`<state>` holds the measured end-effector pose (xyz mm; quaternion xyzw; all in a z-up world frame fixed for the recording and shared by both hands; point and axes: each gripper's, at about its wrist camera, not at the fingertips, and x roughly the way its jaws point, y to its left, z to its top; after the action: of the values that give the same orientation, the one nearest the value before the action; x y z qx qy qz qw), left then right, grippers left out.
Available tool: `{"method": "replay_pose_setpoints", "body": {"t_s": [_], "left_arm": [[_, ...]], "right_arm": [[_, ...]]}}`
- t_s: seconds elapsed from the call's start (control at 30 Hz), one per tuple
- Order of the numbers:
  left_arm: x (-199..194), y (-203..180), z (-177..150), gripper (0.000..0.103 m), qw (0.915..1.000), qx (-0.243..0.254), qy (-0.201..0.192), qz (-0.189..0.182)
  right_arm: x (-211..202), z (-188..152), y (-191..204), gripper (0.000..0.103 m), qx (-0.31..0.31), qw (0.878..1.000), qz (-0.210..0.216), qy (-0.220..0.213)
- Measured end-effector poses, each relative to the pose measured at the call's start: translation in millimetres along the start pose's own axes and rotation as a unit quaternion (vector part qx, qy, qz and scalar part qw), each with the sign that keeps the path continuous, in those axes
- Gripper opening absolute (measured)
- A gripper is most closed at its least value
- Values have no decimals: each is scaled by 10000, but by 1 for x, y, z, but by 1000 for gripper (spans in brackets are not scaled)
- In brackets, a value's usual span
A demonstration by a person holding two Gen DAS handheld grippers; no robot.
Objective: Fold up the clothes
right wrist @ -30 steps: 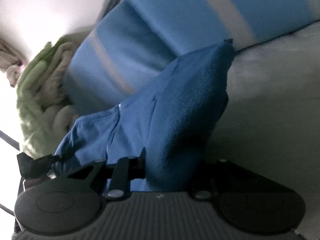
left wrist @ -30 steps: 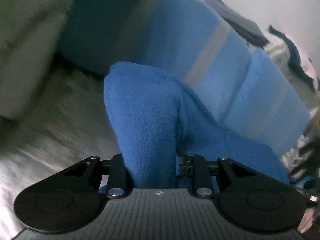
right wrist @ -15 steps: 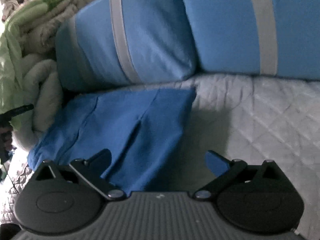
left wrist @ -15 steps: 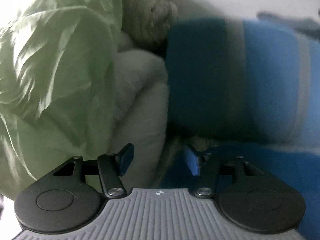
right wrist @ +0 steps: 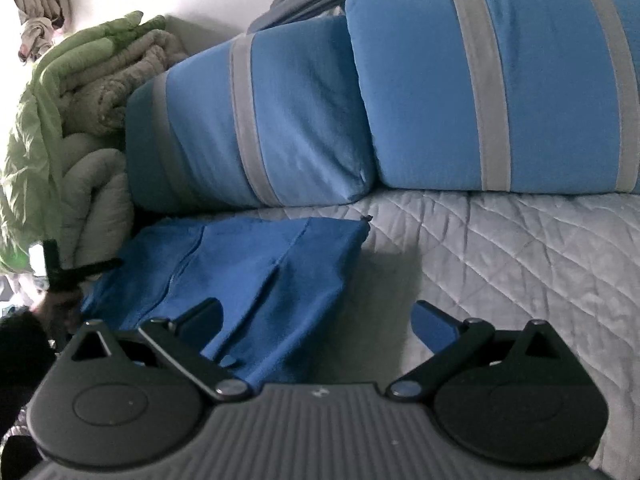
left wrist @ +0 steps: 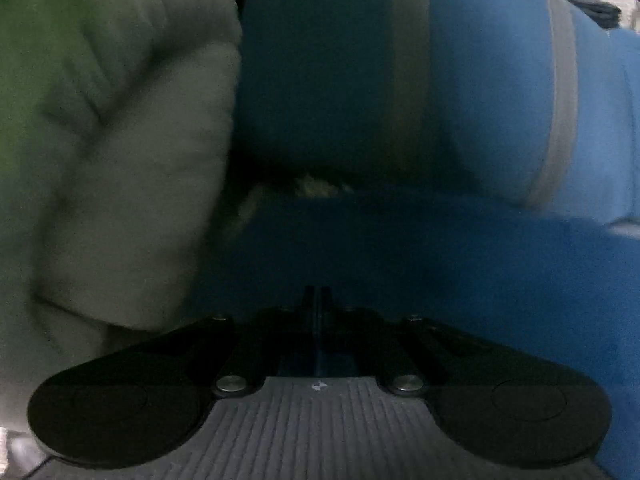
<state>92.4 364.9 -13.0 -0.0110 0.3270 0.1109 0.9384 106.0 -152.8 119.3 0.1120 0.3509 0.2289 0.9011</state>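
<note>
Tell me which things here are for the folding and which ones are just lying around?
For the folding:
- blue garment, lying on the bed
- left gripper, shut, low over the garment's left end
- right gripper, open, holding nothing

Just lying around:
- two striped blue pillows
- green and beige blankets, piled on the left
- grey quilt

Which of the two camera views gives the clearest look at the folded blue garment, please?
The right wrist view: the blue garment lies whole and well lit on the grey quilt in front of the striped pillows. The left wrist view is dark and blurred, showing only a close patch of its fabric beyond the shut left gripper.
</note>
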Motion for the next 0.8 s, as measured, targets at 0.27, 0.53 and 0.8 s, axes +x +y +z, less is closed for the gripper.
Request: {"method": "replay_pose_setpoints", "body": {"t_s": [0.27, 0.53, 0.8], "left_arm": [[7, -13, -10, 0, 9993, 124, -176, 315], [-31, -50, -9, 0, 9959, 628, -224, 606], [-93, -144, -5, 0, 9966, 416, -409, -578]], "right_arm": [[9, 1, -11, 103, 25, 9995, -289, 134], [-4, -7, -26, 103, 161, 9984, -493, 210], [-9, -14, -27, 103, -96, 9972, -658, 342]]}}
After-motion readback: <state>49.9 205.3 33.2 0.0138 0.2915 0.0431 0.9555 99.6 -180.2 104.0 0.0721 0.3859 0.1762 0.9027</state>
